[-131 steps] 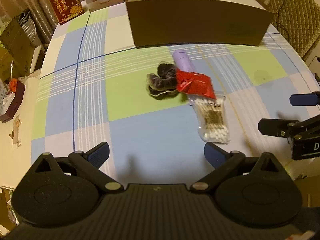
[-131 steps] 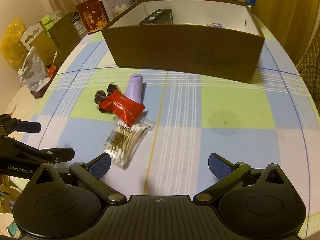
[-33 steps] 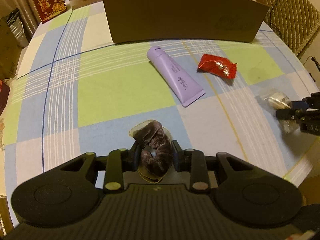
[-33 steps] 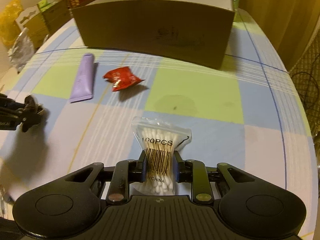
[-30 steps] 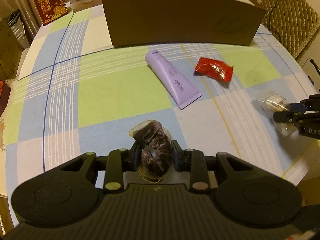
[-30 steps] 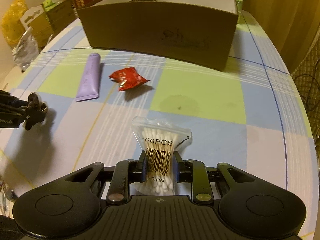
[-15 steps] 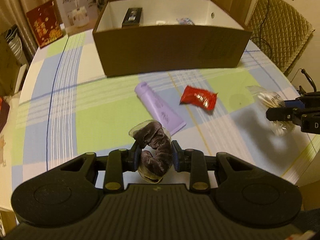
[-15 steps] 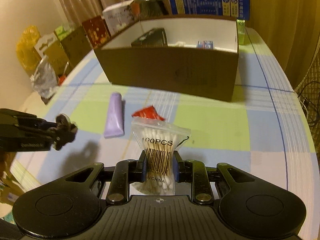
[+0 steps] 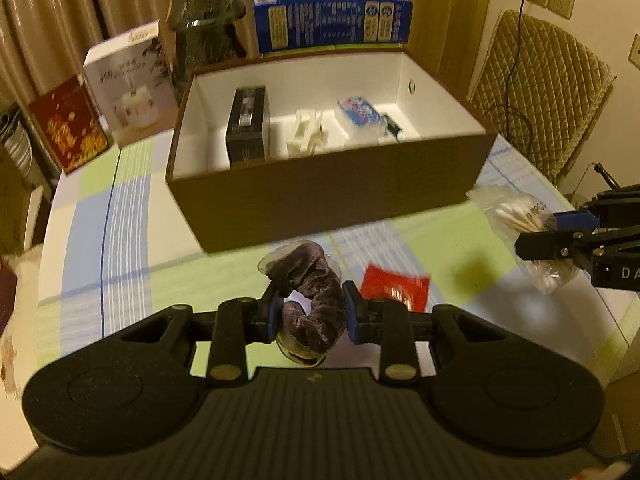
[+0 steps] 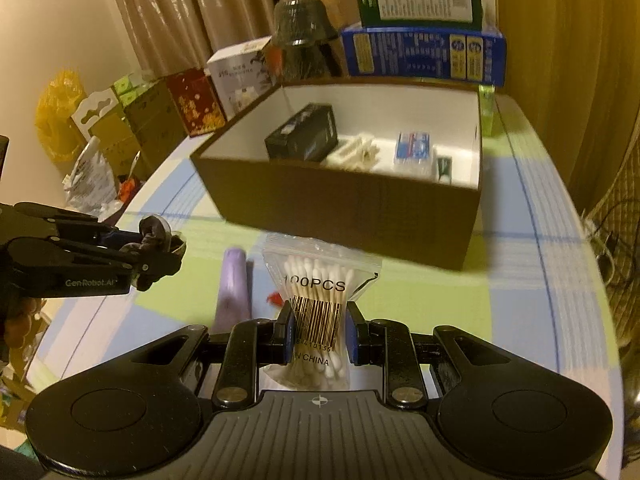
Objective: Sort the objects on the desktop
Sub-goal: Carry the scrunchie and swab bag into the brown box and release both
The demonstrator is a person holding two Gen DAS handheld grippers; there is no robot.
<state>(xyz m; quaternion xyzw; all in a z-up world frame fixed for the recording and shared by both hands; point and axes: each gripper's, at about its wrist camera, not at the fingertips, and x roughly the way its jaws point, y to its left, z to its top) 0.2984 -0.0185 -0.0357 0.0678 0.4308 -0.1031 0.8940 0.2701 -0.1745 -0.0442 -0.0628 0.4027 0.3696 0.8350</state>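
— Both hand-held grippers have risen off the counter [image 9: 132, 216] since a second ago and now look down into the brown cardboard box [image 9: 332, 196]. What sits inside it?

— Against the box's left inner wall stands a black carton [image 9: 246, 124]; right of that lies a pale cream item [image 9: 308, 134], then a blue-and-white packet [image 9: 360, 114] toward the box's right wall.

— And on the checked cloth in front of the box?

— A purple tube [image 10: 234, 290] lies before the box's left half, and a red sachet [image 9: 394, 292] before its middle.

— What does each side hold?

— The left hand-held gripper [image 9: 310, 312] is clamped on a dark velvet scrunchie [image 9: 310, 300] in clear wrap, held in the air before the box's front wall. The right hand-held gripper [image 10: 318, 334] is clamped on a bag of cotton swabs [image 10: 318, 292], off the box's right front corner.
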